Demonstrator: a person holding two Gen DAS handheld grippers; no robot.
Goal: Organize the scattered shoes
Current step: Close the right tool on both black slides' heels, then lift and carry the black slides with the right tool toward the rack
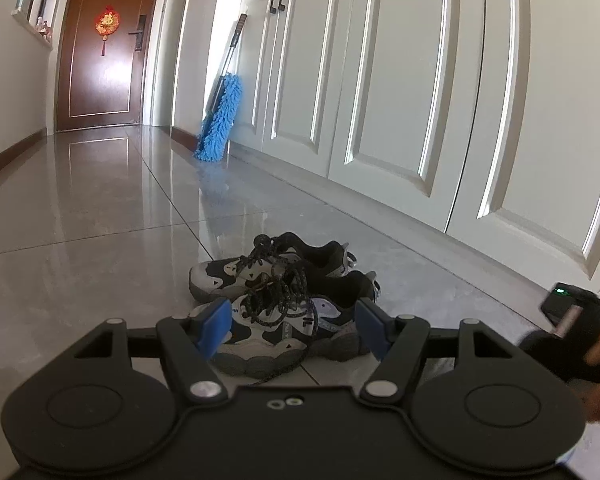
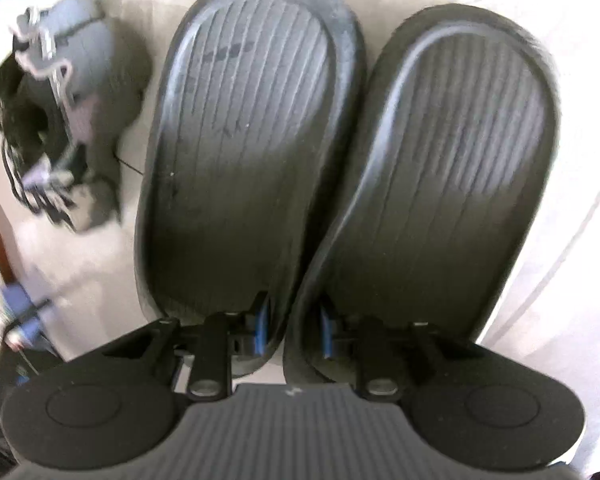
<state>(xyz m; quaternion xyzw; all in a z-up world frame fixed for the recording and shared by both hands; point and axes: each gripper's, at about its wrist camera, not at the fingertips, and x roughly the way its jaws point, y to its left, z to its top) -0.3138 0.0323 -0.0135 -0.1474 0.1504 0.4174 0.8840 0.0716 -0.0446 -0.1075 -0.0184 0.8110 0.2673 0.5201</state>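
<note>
This is the entrance hall of a home. A brown front door with a lock handle and a red hanging ornament closes the far end. Running from beside the door toward the camera, a row of tall white panelled cupboards lines the wall. A blue mop leans against the cupboards near the door. Glossy grey floor tiles stretch from the door, with sneakers lying beside the cupboards.

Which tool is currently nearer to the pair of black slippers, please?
Right. The right tool is clamped on the black slippers, soles facing the camera. The left tool hovers open over the sneakers instead.
</note>
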